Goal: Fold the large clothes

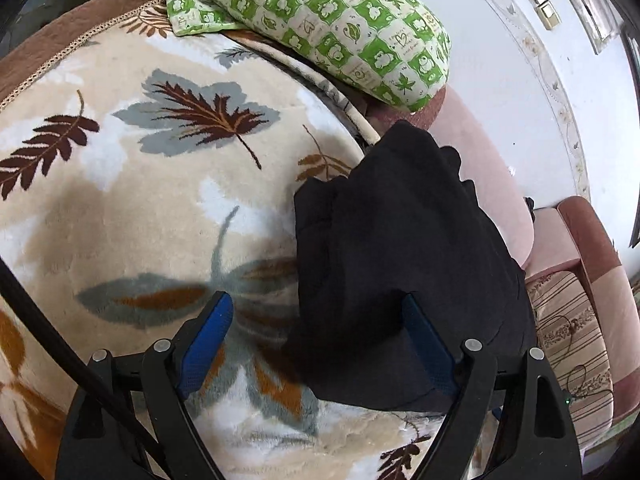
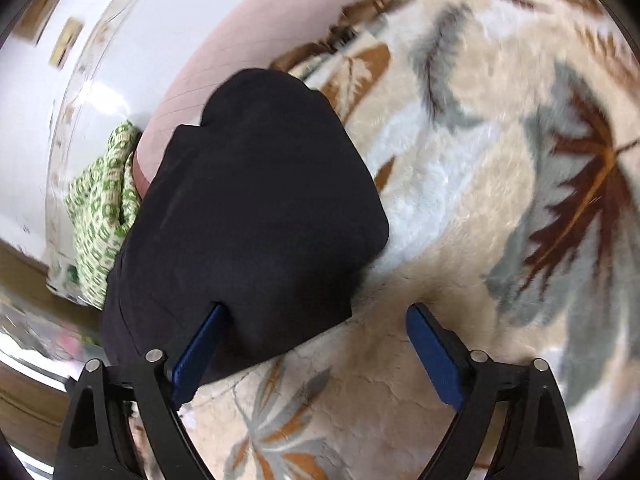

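On blanket [image 1: 120,216]: dark folded garment [image 1: 400,248].

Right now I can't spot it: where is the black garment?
The black garment lies bunched on the leaf-patterned blanket, right of centre in the left wrist view, near the green checked pillow.

plush cream blanket [image 1: 132,216] w/ brown & grey leaf print fills most of both views. green-white checked pillow [image 1: 320,16] at top centre of left view. pale wall [image 1: 492,40] upper right, w/ switch plates [image 1: 540,4]. pink sofa arm [image 1: 592,248] & striped cushion [image 1: 572,344] at right edge.
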Motion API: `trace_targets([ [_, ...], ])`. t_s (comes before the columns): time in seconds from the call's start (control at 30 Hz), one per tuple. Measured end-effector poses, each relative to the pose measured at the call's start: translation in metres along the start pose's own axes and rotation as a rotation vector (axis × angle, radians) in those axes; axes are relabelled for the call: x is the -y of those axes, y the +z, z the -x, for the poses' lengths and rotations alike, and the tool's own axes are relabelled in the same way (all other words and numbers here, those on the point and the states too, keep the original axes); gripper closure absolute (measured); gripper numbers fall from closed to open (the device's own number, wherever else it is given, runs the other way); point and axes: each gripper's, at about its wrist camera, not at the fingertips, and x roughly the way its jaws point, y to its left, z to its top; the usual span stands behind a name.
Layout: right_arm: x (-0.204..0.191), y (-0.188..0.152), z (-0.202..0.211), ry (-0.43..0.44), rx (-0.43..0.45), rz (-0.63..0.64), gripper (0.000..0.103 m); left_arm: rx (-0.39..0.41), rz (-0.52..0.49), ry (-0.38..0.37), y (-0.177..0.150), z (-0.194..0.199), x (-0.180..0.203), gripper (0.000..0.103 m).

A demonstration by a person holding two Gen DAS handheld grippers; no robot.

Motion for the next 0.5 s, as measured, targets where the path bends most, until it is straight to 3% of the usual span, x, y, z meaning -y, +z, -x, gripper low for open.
trace_targets([
  [0.27, -0.020, -0.002, -0.015, 0.019, -0.019, 0.057, 0.006, 0.027, 0.051, 0.021, 0.003, 0.002, -0.014, 0.017],
  [0.37, -0.025, 0.004, -0.023, 0.040, -0.025, 0.067, 0.005, 0.009, 0.097, -0.047, 0.002, -0.004, -0.019, 0.017],
  [0.5, -0.040, 0.010, -0.033, 0.055, -0.024, 0.112, 0.001, -0.064, 0.134, -0.221, 0.000, -0.018, -0.019, 0.017],
])
